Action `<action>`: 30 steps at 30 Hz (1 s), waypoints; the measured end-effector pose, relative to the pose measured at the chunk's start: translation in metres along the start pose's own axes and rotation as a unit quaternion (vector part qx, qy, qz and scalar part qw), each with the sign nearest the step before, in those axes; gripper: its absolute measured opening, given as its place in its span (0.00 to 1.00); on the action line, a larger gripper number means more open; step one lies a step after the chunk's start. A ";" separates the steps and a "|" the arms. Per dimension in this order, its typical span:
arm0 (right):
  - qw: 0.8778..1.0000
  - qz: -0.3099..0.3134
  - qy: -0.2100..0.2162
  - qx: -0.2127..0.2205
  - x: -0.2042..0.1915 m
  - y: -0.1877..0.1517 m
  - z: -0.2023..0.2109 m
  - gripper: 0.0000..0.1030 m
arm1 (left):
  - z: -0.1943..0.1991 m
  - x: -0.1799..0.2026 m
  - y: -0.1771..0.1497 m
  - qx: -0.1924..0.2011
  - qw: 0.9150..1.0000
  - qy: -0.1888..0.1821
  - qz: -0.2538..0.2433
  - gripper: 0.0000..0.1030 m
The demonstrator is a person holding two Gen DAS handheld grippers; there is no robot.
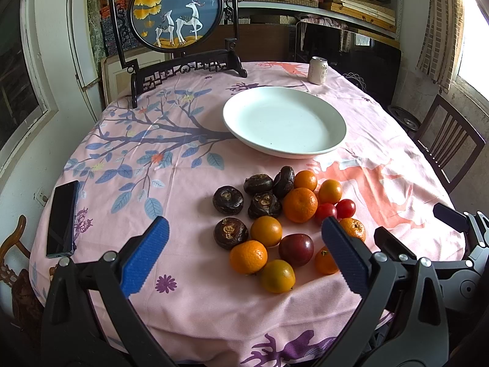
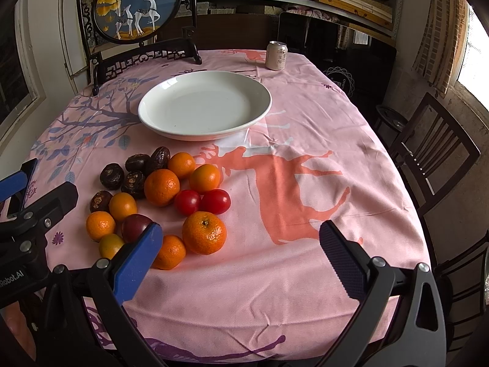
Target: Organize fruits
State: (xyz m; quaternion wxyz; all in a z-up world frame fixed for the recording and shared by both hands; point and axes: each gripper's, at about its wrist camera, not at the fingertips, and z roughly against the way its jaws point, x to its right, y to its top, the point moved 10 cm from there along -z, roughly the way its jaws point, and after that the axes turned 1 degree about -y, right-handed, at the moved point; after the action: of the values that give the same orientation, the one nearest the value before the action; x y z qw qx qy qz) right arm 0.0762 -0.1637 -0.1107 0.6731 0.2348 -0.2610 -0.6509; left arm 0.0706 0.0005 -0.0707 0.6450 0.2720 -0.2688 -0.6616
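— Nearest us?
— Our left gripper (image 1: pixel 244 244), jaws spread, over the fruit pile (image 1: pixel 284 214); our right gripper (image 2: pixel 241 253), likewise spread, holds nothing.
— Beyond?
— White plate (image 2: pixel 152 116), apparently bare; can (image 2: pixel 276 56) behind.

The left claw (image 1: pixel 244 244) hangs wide apart over the near edge of the counter (image 1: pixel 198 305), gripping nothing, its blue pads (image 1: pixel 146 253) flanking a heap of fruit (image 1: pixel 275 223). The heap mixes oranges (image 1: pixel 299 205), dark brown wrinkled fruits (image 1: pixel 227 199), two small red tomatoes (image 1: pixel 345 208) and one dark red plum (image 1: pixel 295 249) (most touching a neighbour). Beyond it sits a white plate (image 1: pixel 284 122), bare. Farther back stand a can (image 1: pixel 318 70) and a framed deer screen (image 1: pixel 175 9). A phone (image 1: pixel 62 218) lies at the left edge. The right claw (image 1: pixel 428 229) shows at the right, also parted.
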 end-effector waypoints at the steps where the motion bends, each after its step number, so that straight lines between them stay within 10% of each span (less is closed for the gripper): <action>1: 1.000 0.000 0.000 0.000 0.000 0.000 0.000 0.99 | 0.000 0.000 0.000 0.000 1.000 0.000 0.000 0.98; 30: 1.000 0.000 0.001 0.000 0.001 -0.001 -0.002 0.99 | -0.002 0.002 -0.002 -0.001 1.000 0.000 0.001 0.98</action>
State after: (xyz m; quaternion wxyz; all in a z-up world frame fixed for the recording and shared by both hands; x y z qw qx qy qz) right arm 0.0766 -0.1645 -0.1126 0.6732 0.2355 -0.2608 -0.6507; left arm 0.0707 -0.0015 -0.0733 0.6456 0.2708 -0.2685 -0.6616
